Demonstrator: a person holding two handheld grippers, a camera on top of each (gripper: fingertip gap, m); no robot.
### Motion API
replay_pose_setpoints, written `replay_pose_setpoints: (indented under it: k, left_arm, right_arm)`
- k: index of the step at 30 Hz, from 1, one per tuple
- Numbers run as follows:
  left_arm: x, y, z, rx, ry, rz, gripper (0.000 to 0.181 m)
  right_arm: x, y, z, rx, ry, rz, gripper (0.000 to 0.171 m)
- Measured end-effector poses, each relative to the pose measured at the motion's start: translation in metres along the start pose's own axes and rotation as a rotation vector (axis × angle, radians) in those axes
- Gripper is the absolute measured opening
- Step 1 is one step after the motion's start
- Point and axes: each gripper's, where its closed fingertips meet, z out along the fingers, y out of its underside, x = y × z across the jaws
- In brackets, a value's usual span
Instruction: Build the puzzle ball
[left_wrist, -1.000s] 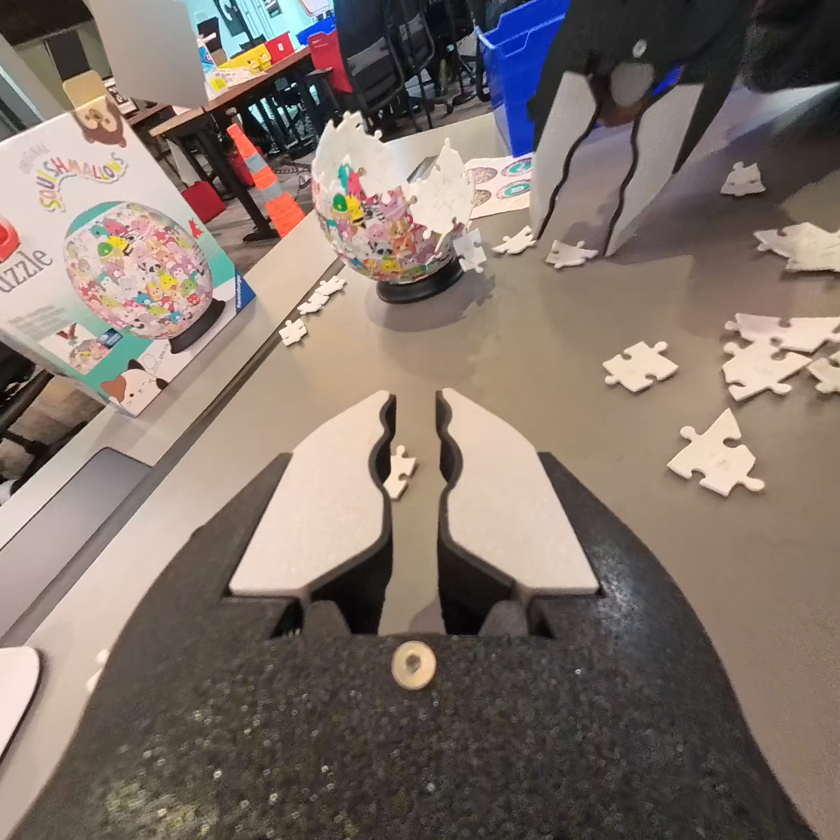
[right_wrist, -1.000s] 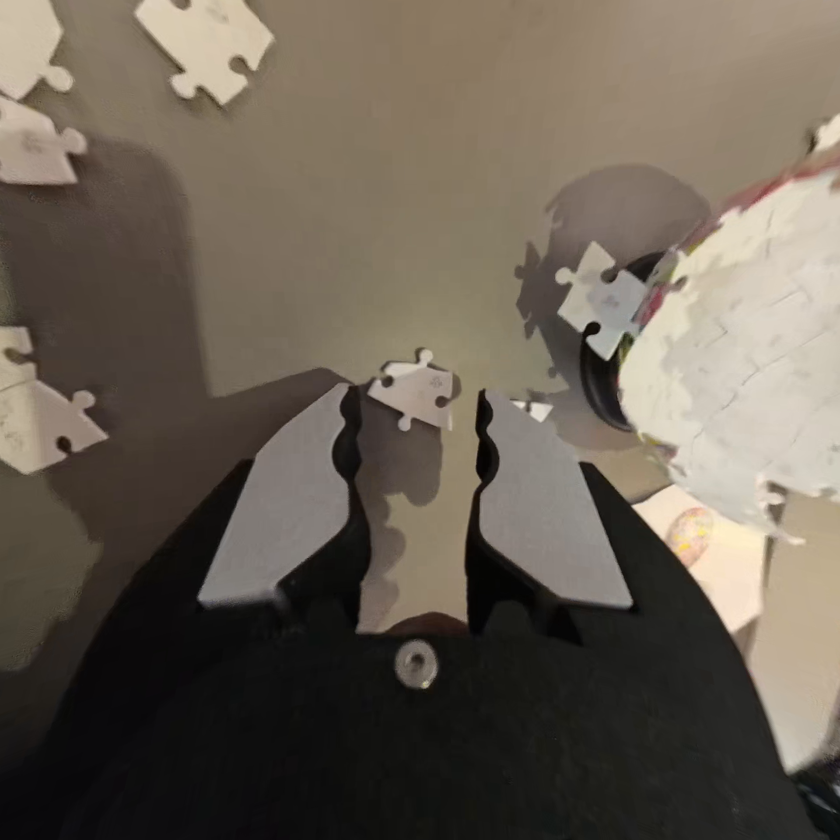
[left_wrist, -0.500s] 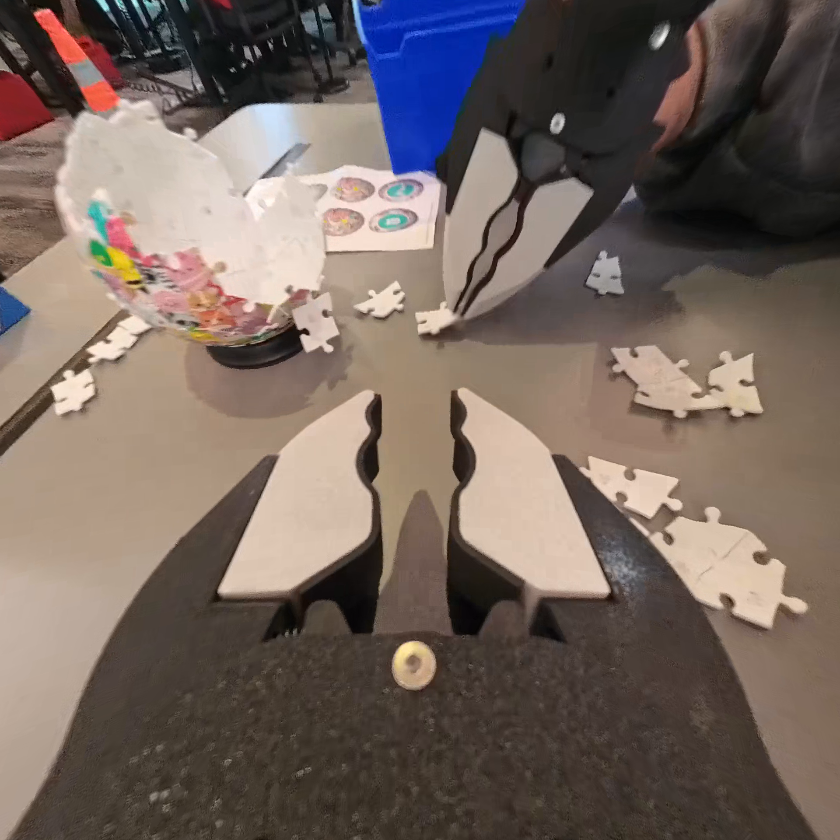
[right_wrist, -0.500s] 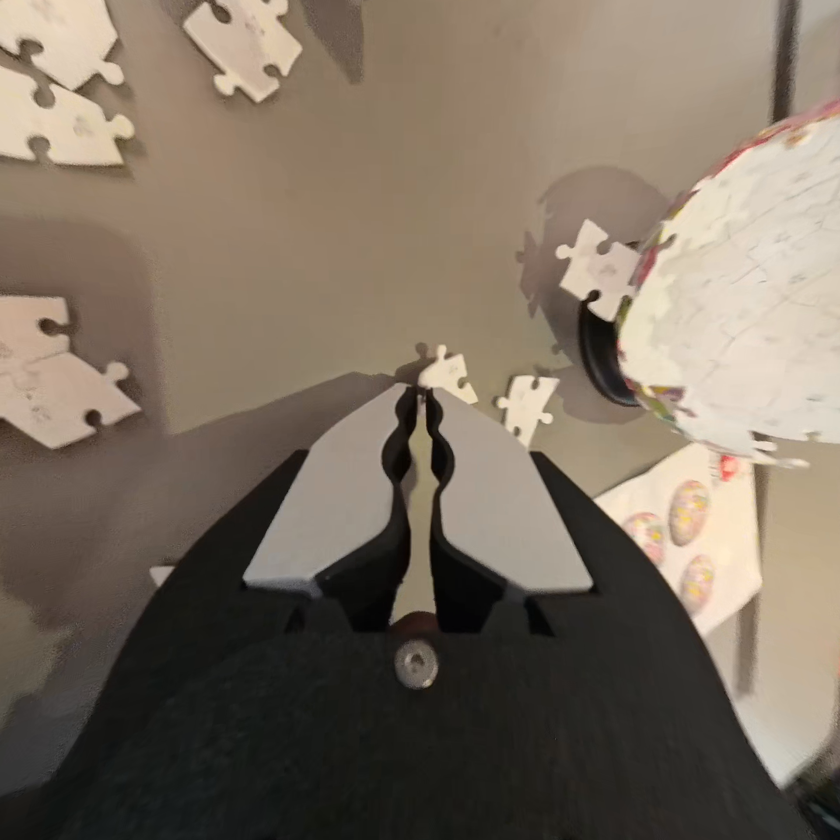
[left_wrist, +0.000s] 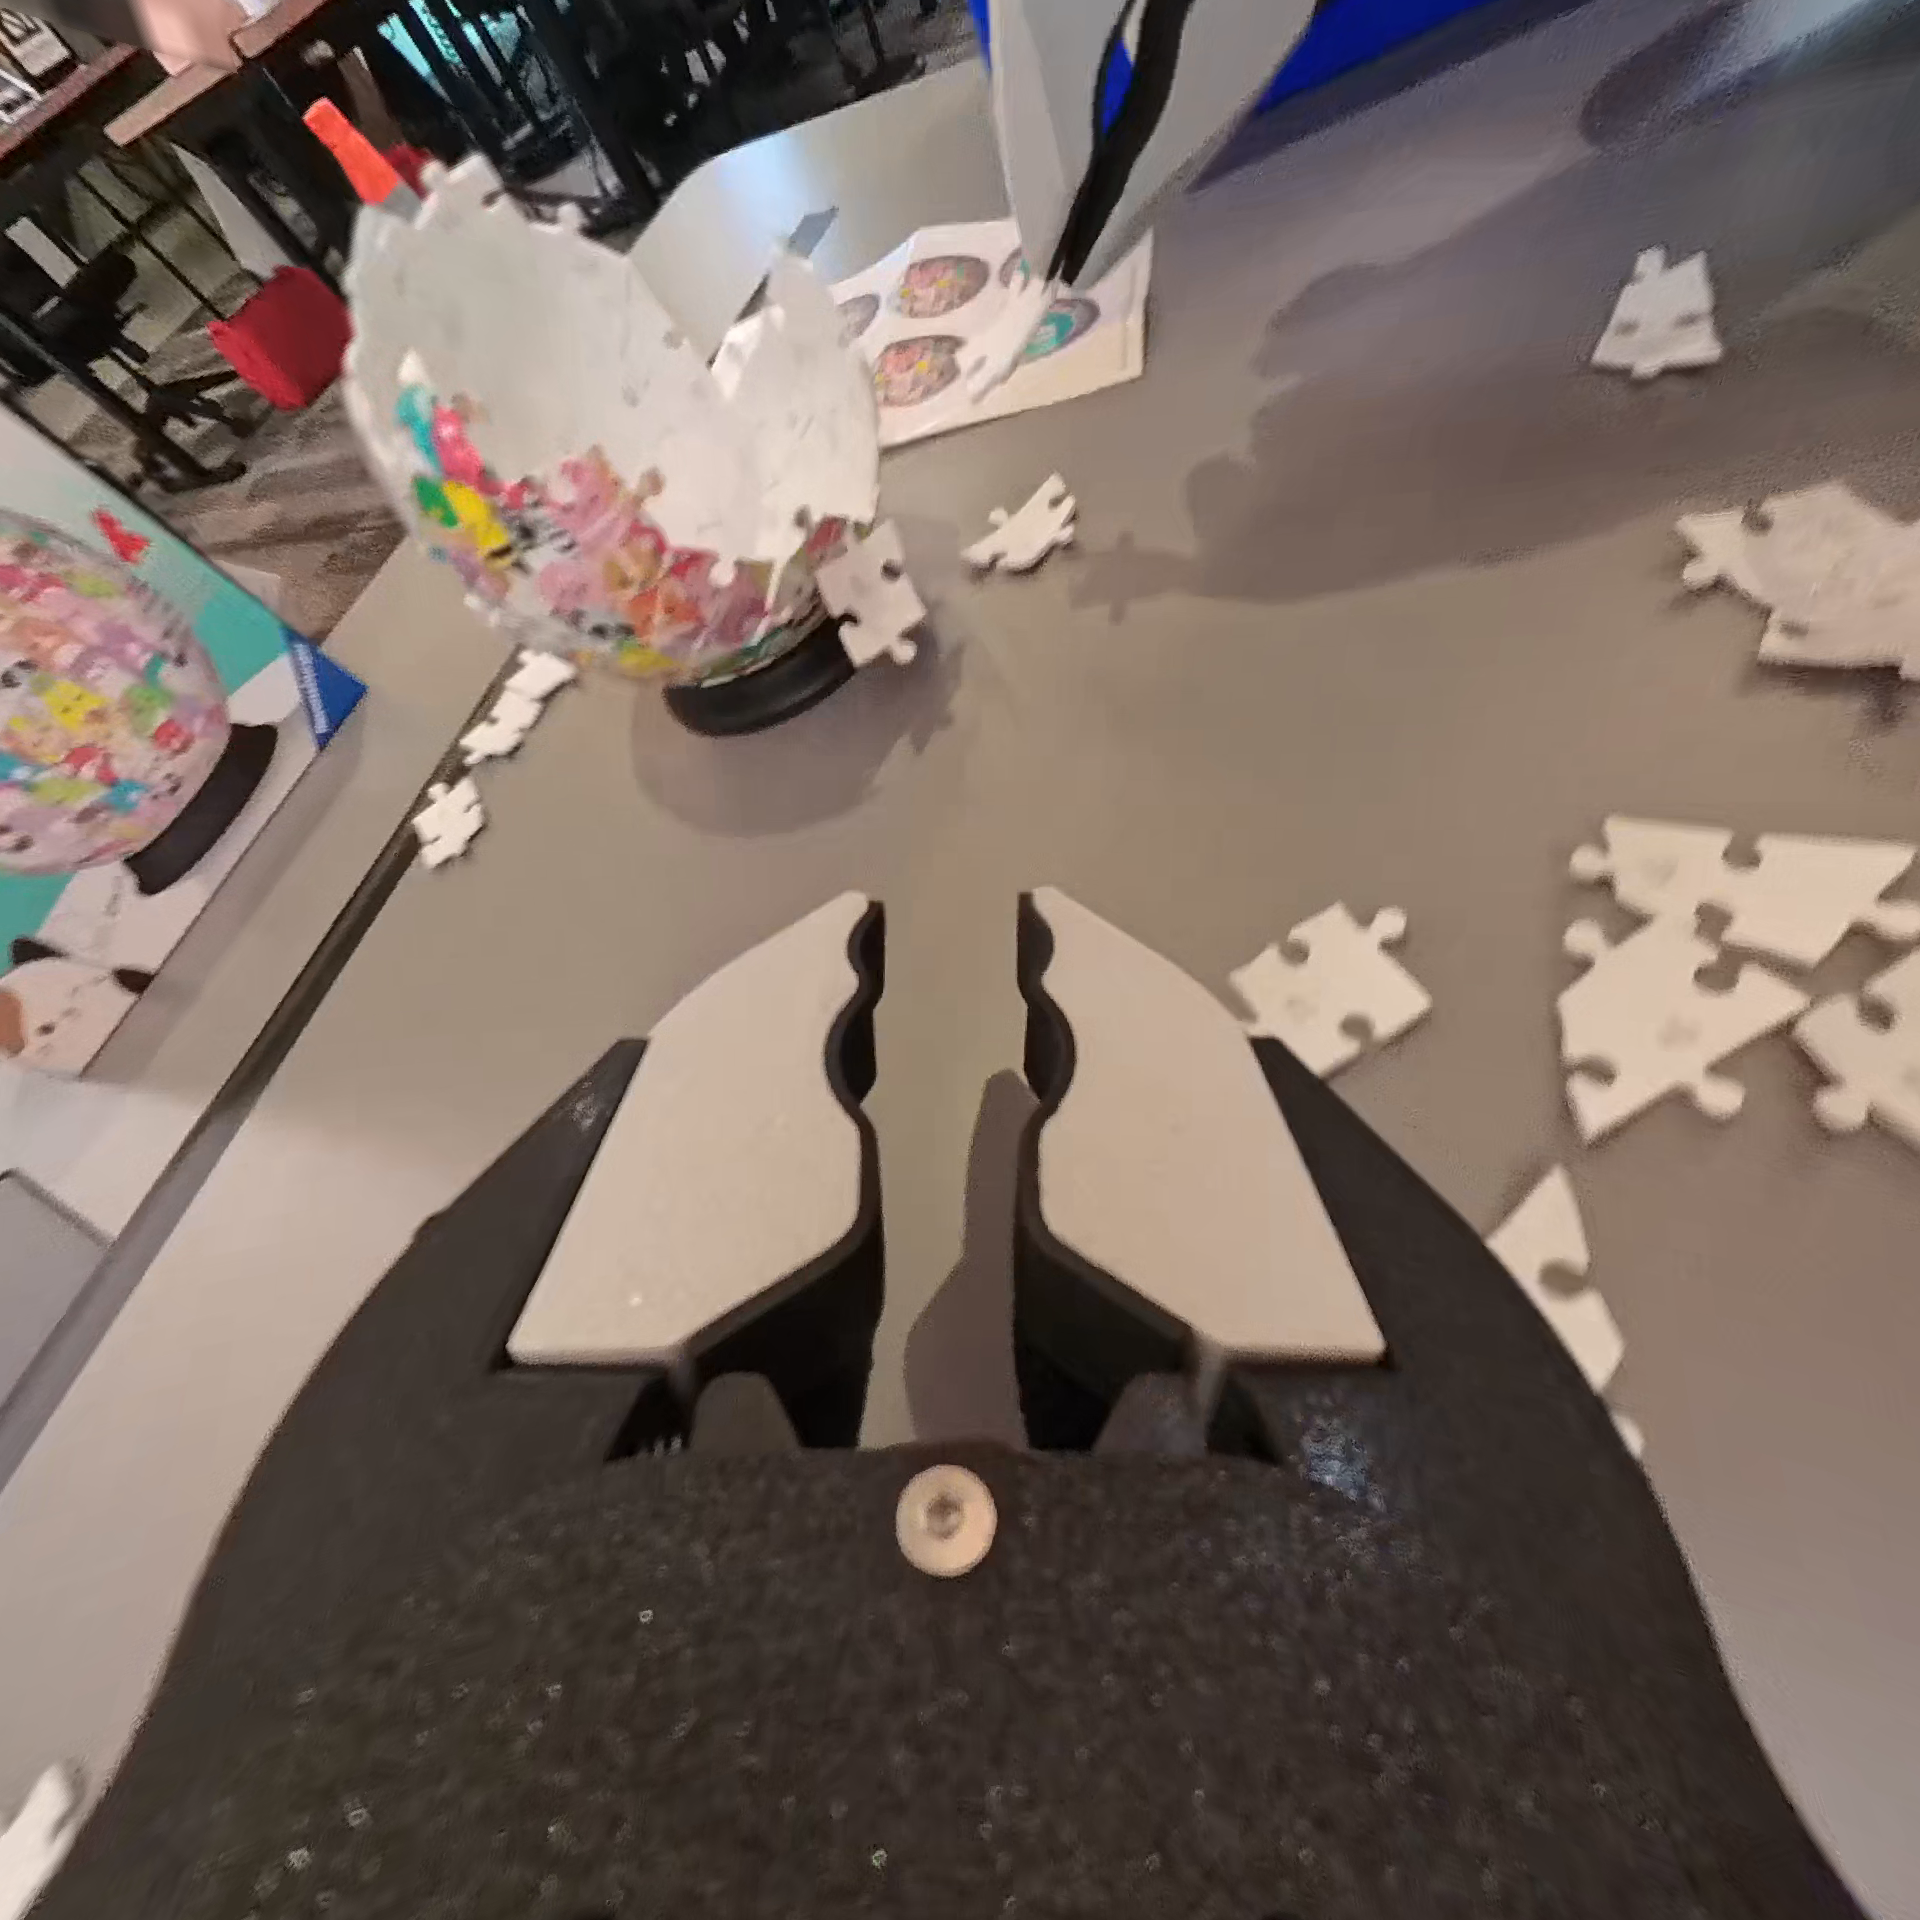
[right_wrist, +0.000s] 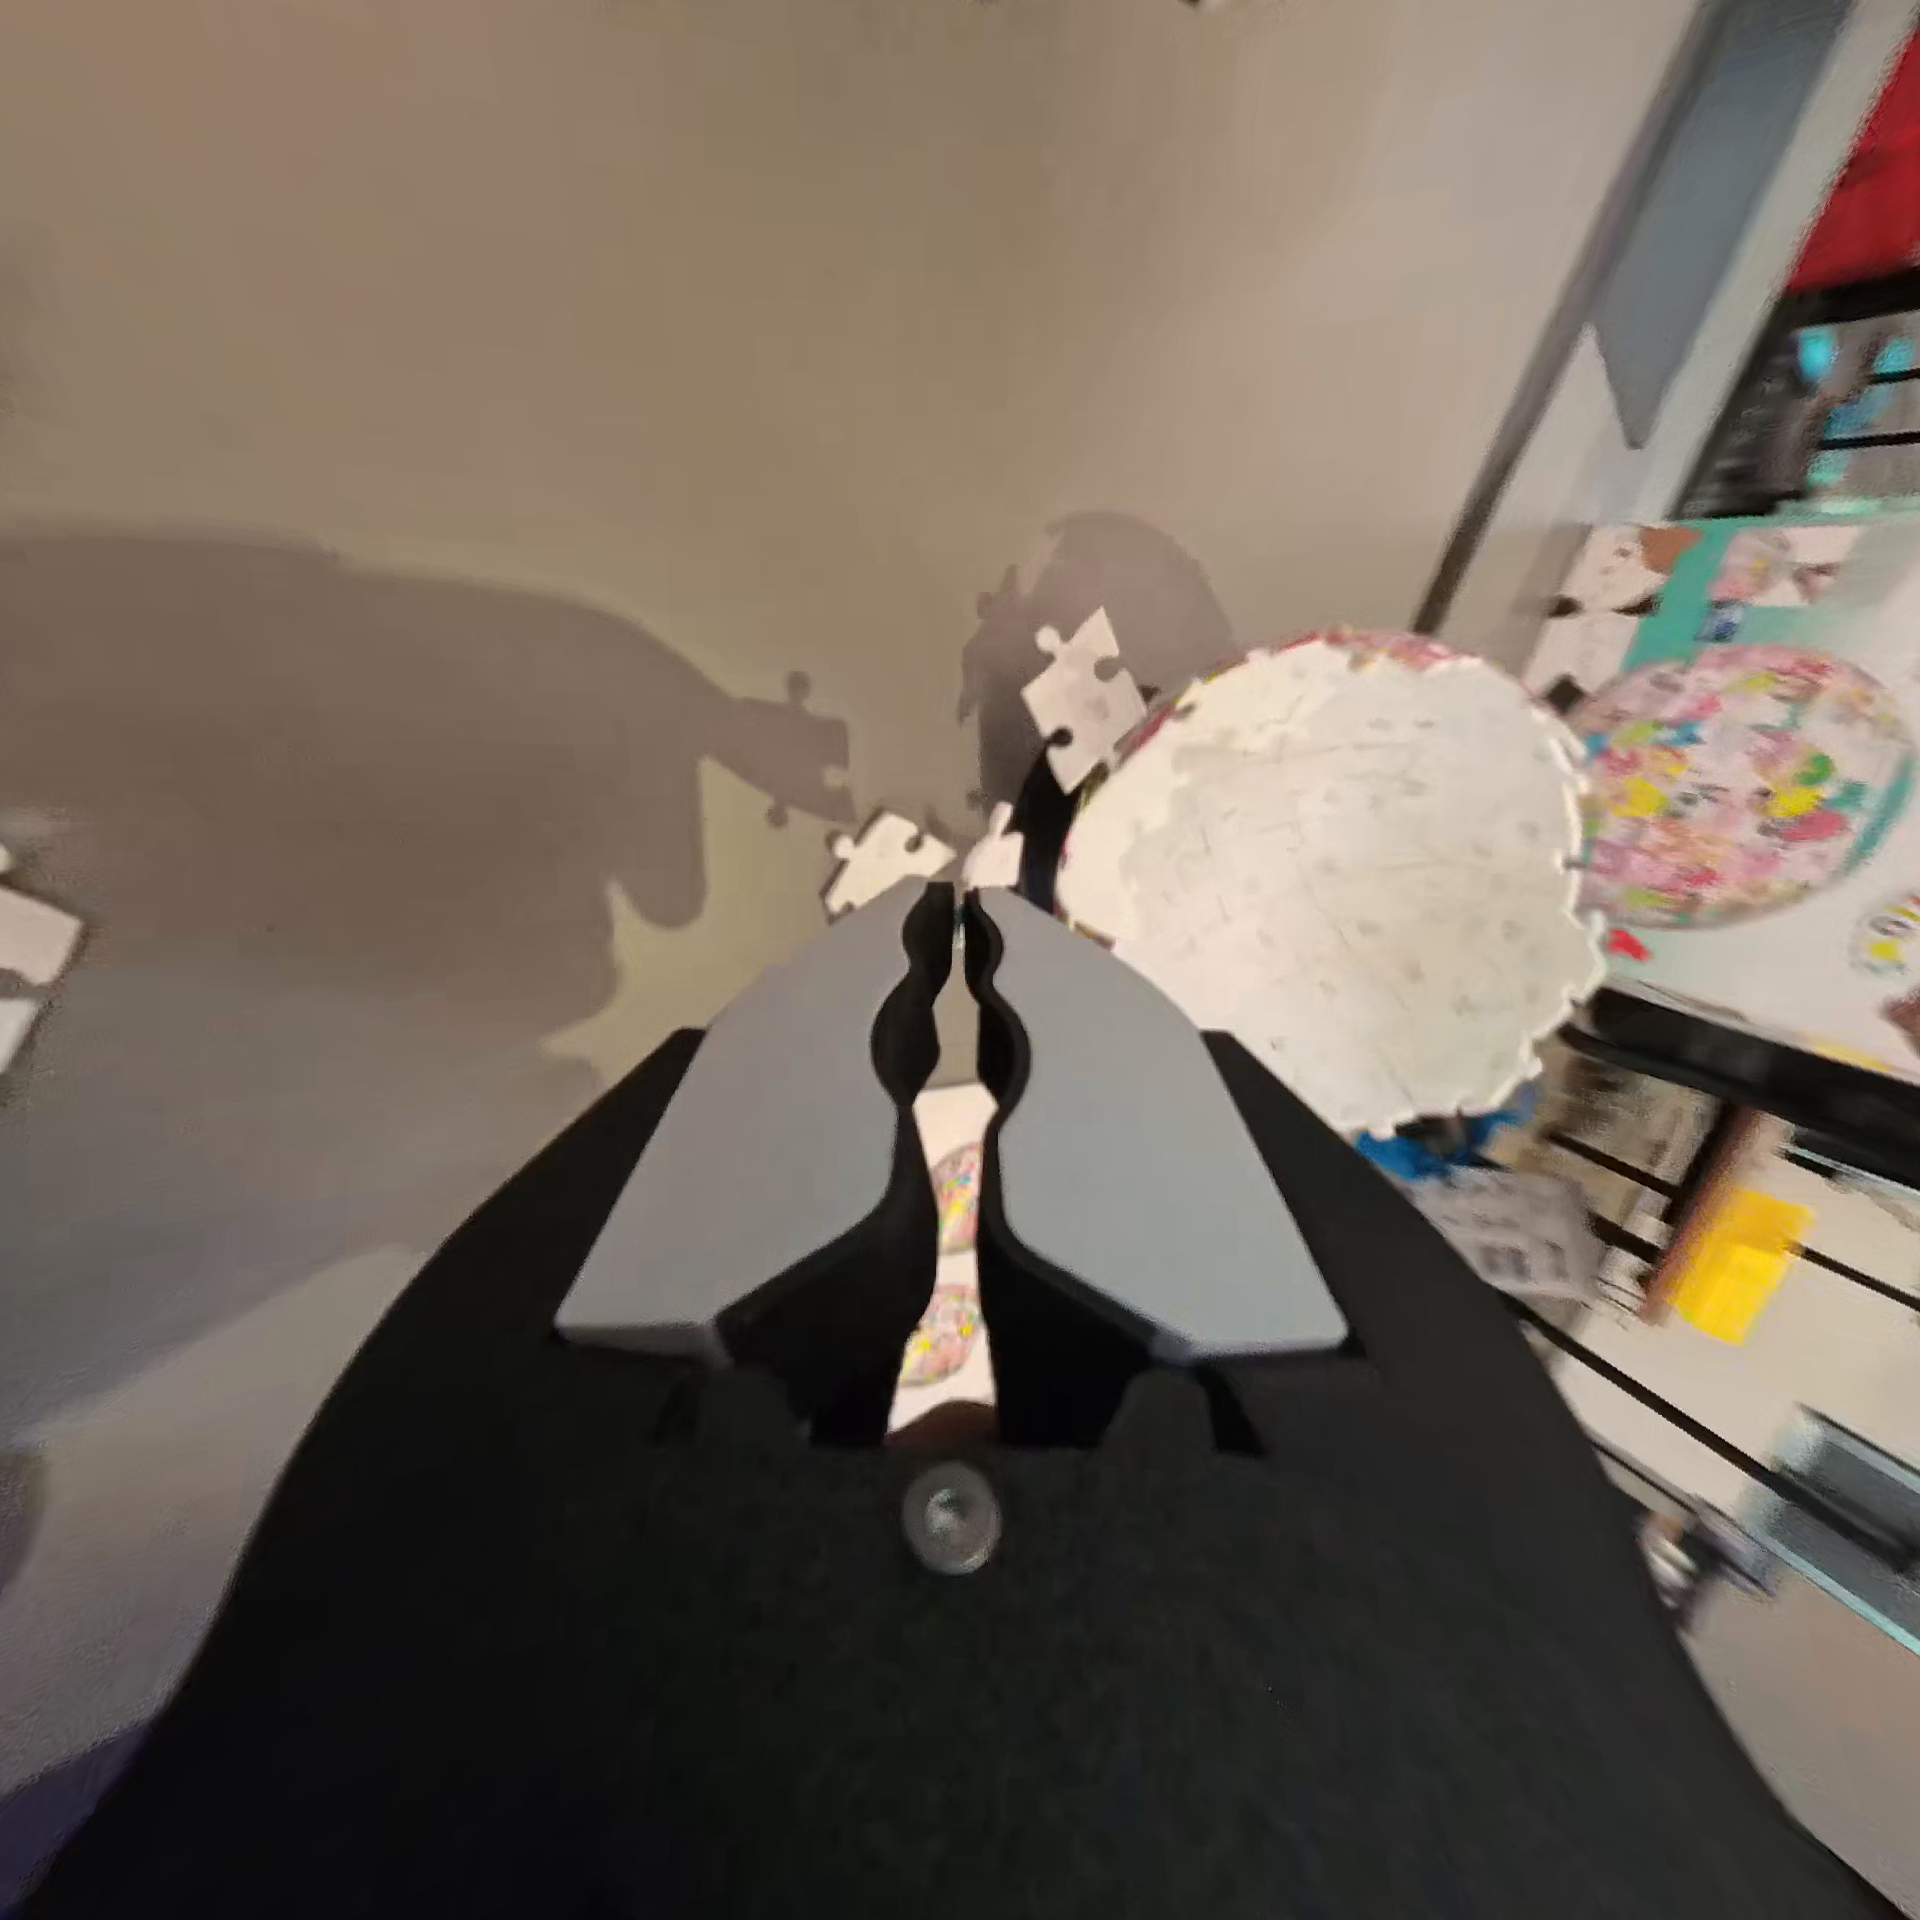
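Right now the half-built puzzle ball (left_wrist: 613, 499) is seen as an open shell, white inside and bright with little pictures outside; it sits on a black ring stand (left_wrist: 764, 686) on the grey table (left_wrist: 1195, 727); one piece (left_wrist: 871, 603) sticks out from its lower edge. A small white puzzle piece (right_wrist: 992, 857) is pinched at the tips of the right gripper (right_wrist: 958, 909), whose fingers are nearly closed; it is held up in the air just beside the ball's rim; another loose piece (right_wrist: 883, 860) lies on the table below. The left gripper (left_wrist: 948, 914) is held low over the table with its fingers a little apart and nothing between them. More white pieces (left_wrist: 1335, 987) are scattered on the table to its right; a few small ones (left_wrist: 449, 821) lie along the table edge. A sticker sheet (left_wrist: 997, 322) lies behind the ball; the puzzle box (left_wrist: 114, 727) stands at the left.
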Motion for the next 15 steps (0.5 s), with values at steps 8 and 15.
replay_pose_setpoints:
  k: [8, 15]
  left_arm:
    - [-0.017, 0.018, -0.049, 0.077, -0.08, 0.035, 0.022]
    - [-0.019, 0.025, -0.06, 0.089, -0.043, 0.03, 0.022]
  right_arm:
    - [0.044, -0.029, -0.015, 0.193, -0.257, 0.125, 0.002]
    - [0.031, 0.002, 0.024, 0.068, -0.365, 0.062, 0.002]
